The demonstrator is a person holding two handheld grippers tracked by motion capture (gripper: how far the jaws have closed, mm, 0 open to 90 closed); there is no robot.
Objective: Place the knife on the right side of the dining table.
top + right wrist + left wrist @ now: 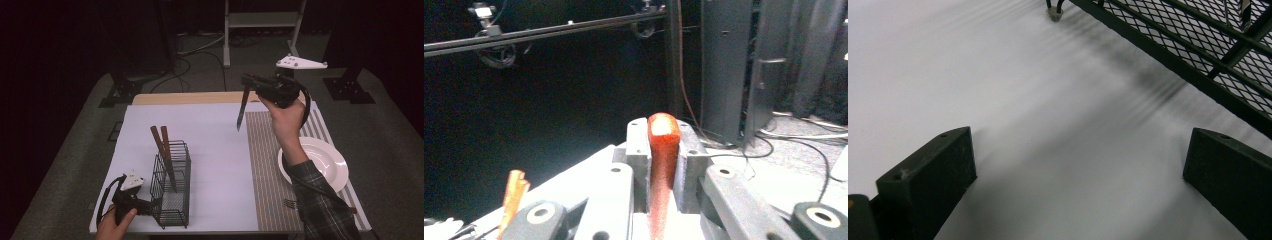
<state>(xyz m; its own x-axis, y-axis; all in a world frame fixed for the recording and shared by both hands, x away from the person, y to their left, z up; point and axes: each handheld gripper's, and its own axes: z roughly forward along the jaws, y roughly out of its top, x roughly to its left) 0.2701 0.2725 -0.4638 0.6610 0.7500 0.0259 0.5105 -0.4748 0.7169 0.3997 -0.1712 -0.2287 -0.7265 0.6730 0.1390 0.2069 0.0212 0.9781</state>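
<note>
No readable text or labels anywhere

High view looks down on the table [210, 145]; gripper views ride close.

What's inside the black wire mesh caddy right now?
Two brown wooden handles stick up out of the black wire mesh caddy, leaning toward the far left. Their lower ends run down behind the mesh, so what utensils they are cannot be told.
</note>
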